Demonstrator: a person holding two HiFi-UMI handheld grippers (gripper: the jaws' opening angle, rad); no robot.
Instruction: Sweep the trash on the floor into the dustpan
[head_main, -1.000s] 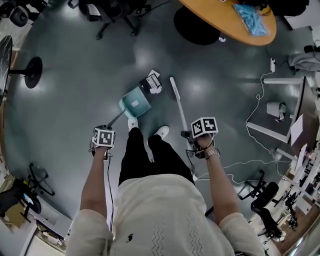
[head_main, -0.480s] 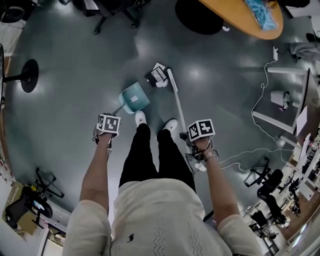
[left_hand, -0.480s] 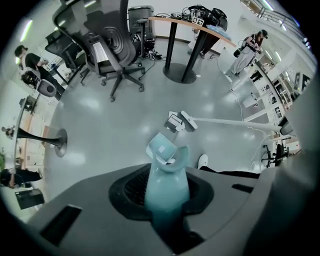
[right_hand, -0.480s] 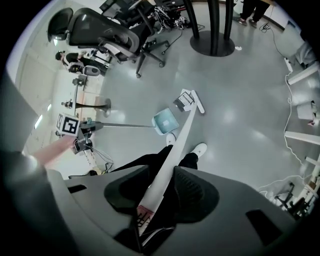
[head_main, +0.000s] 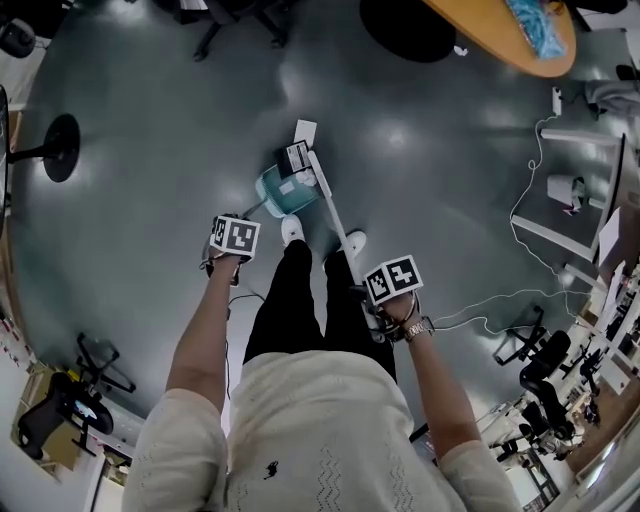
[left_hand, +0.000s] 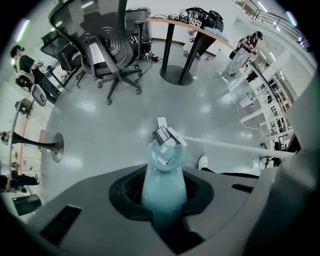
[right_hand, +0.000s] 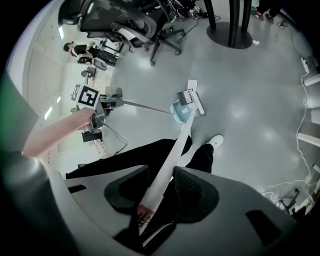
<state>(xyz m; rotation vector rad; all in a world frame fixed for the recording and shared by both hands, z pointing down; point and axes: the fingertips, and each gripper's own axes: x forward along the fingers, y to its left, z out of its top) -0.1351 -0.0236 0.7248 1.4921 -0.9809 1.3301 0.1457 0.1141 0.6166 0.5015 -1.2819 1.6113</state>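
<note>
Your left gripper (head_main: 232, 246) is clamped on the handle of the teal dustpan (head_main: 283, 190), which sits on the grey floor (head_main: 140, 160) just ahead of your white shoes (head_main: 291, 229). Your right gripper (head_main: 386, 290) is squeezed tight round the white stick of the broom (head_main: 335, 215), which slants down to the pan's mouth. Trash-wise, there's a black-and-white box (head_main: 296, 156) right at the pan's lip with the broom head against it — and a white paper slip (head_main: 305, 130) just beyond, outside the pan.
</note>
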